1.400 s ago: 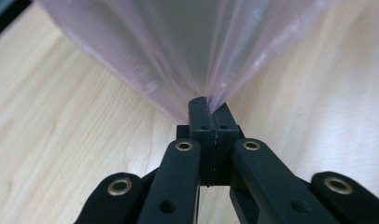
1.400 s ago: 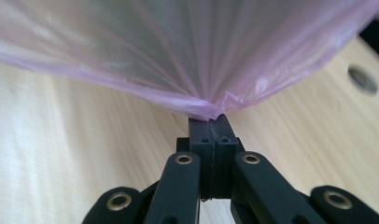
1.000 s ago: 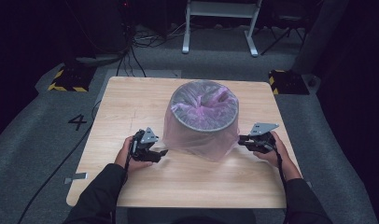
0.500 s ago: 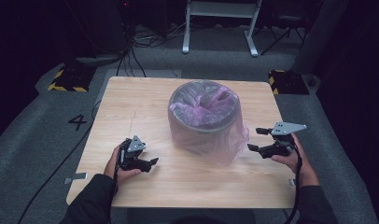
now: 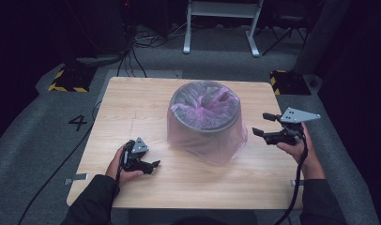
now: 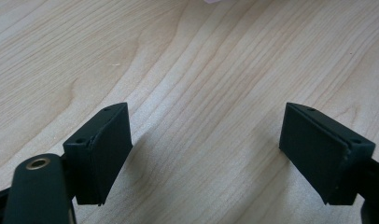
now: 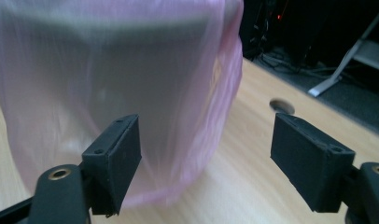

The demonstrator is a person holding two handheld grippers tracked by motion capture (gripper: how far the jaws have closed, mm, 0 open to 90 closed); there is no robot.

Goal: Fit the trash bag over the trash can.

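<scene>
Grey bin (image 5: 205, 123) with a pink bag (image 5: 208, 145) sits mid-frame on the table (image 5: 132, 108), left gripper (image 5: 148, 165) lower left, right gripper (image 5: 263, 126) at right.

Dim room, dark toward the back and sides. Light wooden tabletop with rounded corners (image 5: 132, 108), pale grain, small round cable hole near the far right edge (image 7: 281, 106). Grey carpeted floor (image 5: 34, 140) all around, marked with a black numeral "4" (image 5: 78, 122) to the left. Two black blocks striped yellow and black, one off the far left corner (image 5: 66, 80), one off the far right (image 5: 286, 82). White metal frame legs (image 5: 221, 23) at the back, tangled black cables (image 5: 146, 40) beside them. Small strip of grey tape (image 5: 76, 178) on the floor at near left.
</scene>
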